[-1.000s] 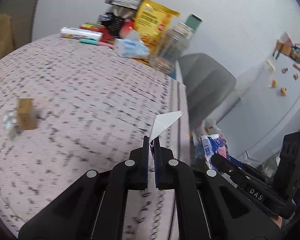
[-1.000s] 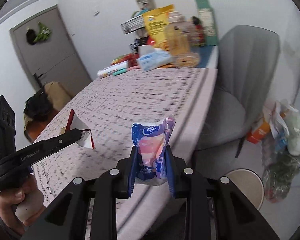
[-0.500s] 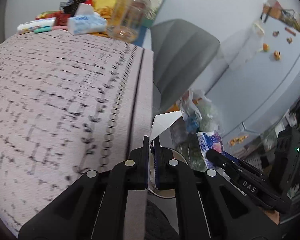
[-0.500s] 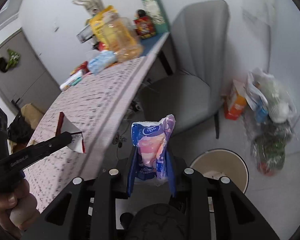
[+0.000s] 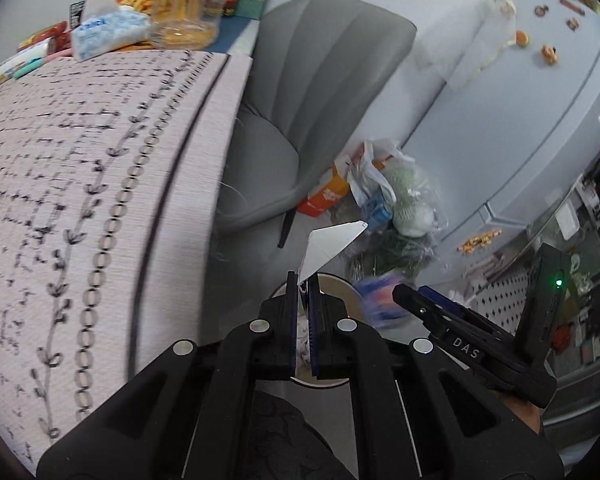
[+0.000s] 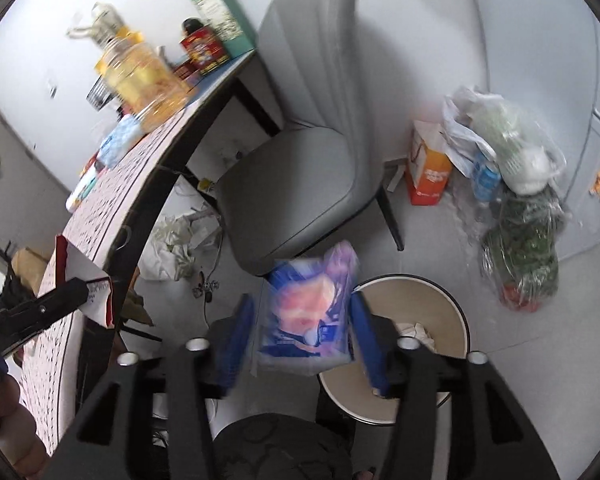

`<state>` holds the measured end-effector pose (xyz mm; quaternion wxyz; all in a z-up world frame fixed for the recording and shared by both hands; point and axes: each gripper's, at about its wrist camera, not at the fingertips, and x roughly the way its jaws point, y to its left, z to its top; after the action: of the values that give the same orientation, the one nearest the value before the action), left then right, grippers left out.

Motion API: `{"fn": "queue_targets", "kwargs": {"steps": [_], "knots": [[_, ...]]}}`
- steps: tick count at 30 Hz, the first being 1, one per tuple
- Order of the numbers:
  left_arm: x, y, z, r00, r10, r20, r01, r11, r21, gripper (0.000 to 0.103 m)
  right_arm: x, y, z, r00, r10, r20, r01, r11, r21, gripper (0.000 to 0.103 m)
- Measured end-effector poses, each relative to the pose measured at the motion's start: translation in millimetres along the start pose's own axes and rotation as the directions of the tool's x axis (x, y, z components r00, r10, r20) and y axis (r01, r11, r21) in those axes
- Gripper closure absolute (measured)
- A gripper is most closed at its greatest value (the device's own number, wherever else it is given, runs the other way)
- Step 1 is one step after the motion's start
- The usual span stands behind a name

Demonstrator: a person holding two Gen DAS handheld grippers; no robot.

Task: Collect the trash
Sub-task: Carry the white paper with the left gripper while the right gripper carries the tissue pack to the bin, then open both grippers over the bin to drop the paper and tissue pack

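Observation:
My left gripper [image 5: 303, 280] is shut on a white folded paper wrapper [image 5: 328, 246] and holds it over the round beige trash bin [image 5: 340, 292] beside the table's edge. My right gripper [image 6: 302, 312] has its jaws spread wide; the blue and pink plastic wrapper [image 6: 310, 312] sits blurred between them, loose, above the bin [image 6: 440, 304]. The bin holds some crumpled paper. The left gripper with its white and red wrapper [image 6: 88, 276] shows at the left in the right wrist view. The right gripper [image 5: 404, 300] shows at the right in the left wrist view.
A table with a patterned pink cloth [image 5: 80, 160] lies to the left, with bottles, a tissue pack and snack bags at its far end. A grey chair [image 6: 300, 140] stands beyond the bin. An orange carton [image 6: 428, 172] and full plastic bags [image 6: 516, 184] sit by the wall.
Both grippers have swung off the table toward the bin on the floor. The right jaws have opened and the blue and pink wrapper is now loose and blurred.

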<state>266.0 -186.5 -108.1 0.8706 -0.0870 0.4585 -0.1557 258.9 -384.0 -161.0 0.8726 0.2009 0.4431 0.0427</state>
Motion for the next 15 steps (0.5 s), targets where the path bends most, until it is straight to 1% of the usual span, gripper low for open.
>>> {"fn": "queue_targets", "kwargs": {"steps": [5,10,15], "knots": [[21.4,-17.0,-0.9,0.999,-0.008,-0.042,0.009,1.0,0.026,0.098,-4.0,-28.7,-6.0,1.0,-0.014,-0.002,0.014,0.999,0.046,0.045],[45.6,-36.1,-3.9,0.996,-0.028,-0.09,0.032,0.998,0.05,0.098,-19.6,-61.0,-12.9,0.999,-0.039,0.015,0.038,0.995,0.091,0.044],[69.3,-58.7,-7.1,0.989,-0.045,-0.142,0.057,0.995,0.086,0.097,-36.6,-84.3,-15.3,0.998,-0.058,0.04,0.052,0.99,0.133,0.044]]}}
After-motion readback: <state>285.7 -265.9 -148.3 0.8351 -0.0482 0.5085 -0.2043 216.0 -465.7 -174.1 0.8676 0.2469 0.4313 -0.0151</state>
